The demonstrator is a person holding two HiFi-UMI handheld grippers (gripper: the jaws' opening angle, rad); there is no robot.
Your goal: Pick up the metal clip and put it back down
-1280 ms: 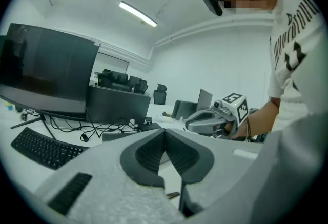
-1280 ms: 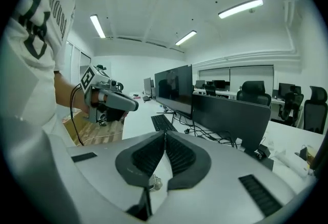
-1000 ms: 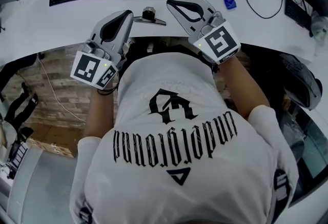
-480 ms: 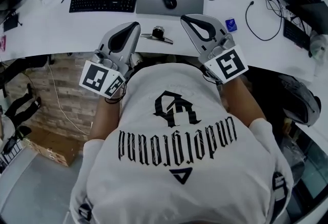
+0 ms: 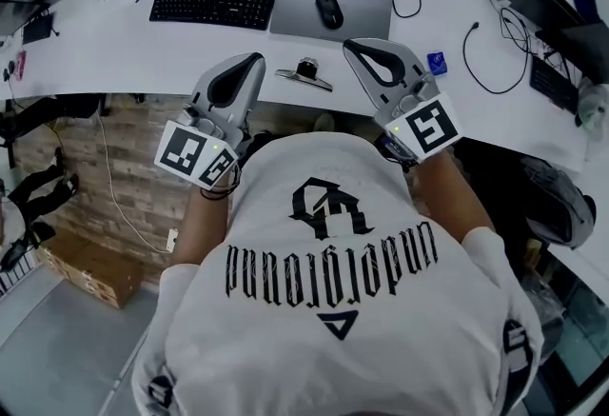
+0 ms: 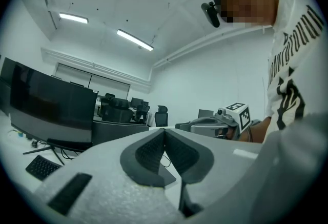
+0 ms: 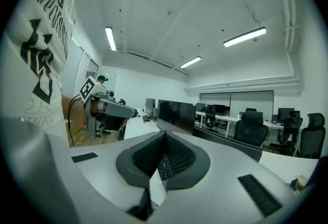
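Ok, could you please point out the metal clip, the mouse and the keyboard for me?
metal clip (image 5: pixel 304 76): head view, its middle, just below the dark knob.
mouse (image 5: pixel 329 9): head view, middle of its back.
keyboard (image 5: pixel 211 7): head view, middle of its keys.

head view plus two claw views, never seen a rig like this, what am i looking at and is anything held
A person holds a handheld claw in each hand: the left claw and the right claw. The head view looks down from a camera on the person's head. Each other picture comes from a camera riding on one claw, looking along its jaws. On the white desk lie a metal clip between the claws, a keyboard and a mouse. Both claws are shut with nothing in them; the clip lies untouched.
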